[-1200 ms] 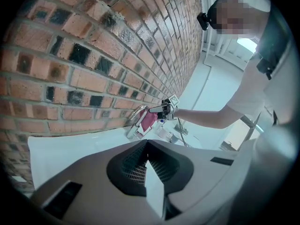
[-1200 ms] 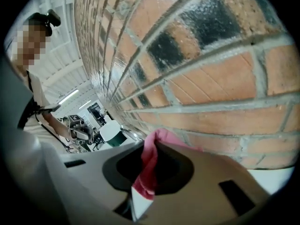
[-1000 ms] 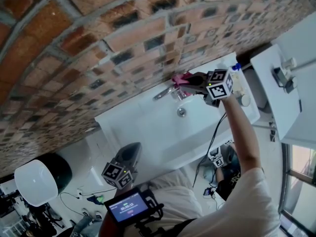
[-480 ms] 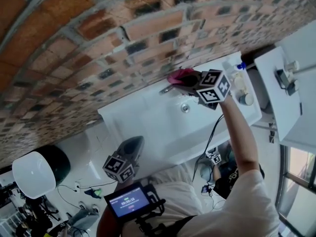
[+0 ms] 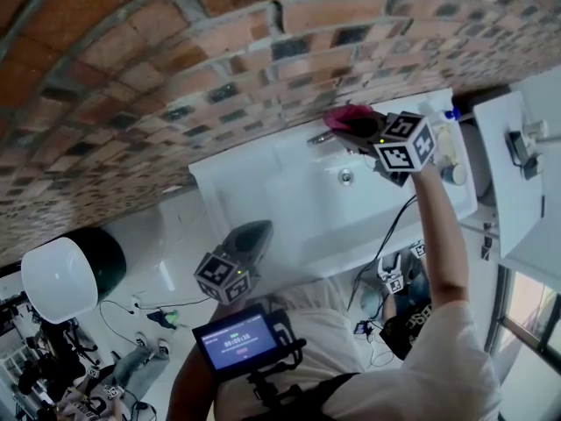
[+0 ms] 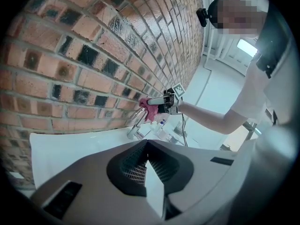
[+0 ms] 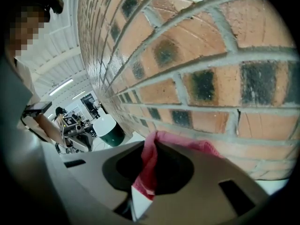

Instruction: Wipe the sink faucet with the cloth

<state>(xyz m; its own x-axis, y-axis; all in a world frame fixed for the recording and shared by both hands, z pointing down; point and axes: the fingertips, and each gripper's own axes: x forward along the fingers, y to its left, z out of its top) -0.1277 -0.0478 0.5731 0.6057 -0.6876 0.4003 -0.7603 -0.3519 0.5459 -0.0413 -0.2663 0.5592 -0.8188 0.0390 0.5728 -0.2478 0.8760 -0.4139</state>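
A white sink (image 5: 289, 204) stands against a brick wall (image 5: 175, 77). Its chrome faucet (image 5: 319, 139) (image 6: 136, 124) rises at the back rim. My right gripper (image 5: 351, 128) (image 6: 159, 102) (image 7: 152, 153) is shut on a pink cloth (image 5: 344, 116) (image 6: 150, 108) (image 7: 149, 168), holding it on top of the faucet, close to the bricks. The cloth hides where it meets the faucet. My left gripper (image 5: 248, 238) (image 6: 148, 143) is shut on nothing. It hangs low in front of the sink, well away from the faucet.
Small bottles (image 5: 449, 152) stand at the sink's right end. A white cabinet (image 5: 517, 182) lies further right. A round white and dark bin (image 5: 66, 292) sits at the lower left. A device with a lit screen (image 5: 235, 349) hangs at the person's chest.
My right gripper has shifted a little with the pink cloth over the faucet, toward the wall. The left gripper has kept still. The head view has drifted.
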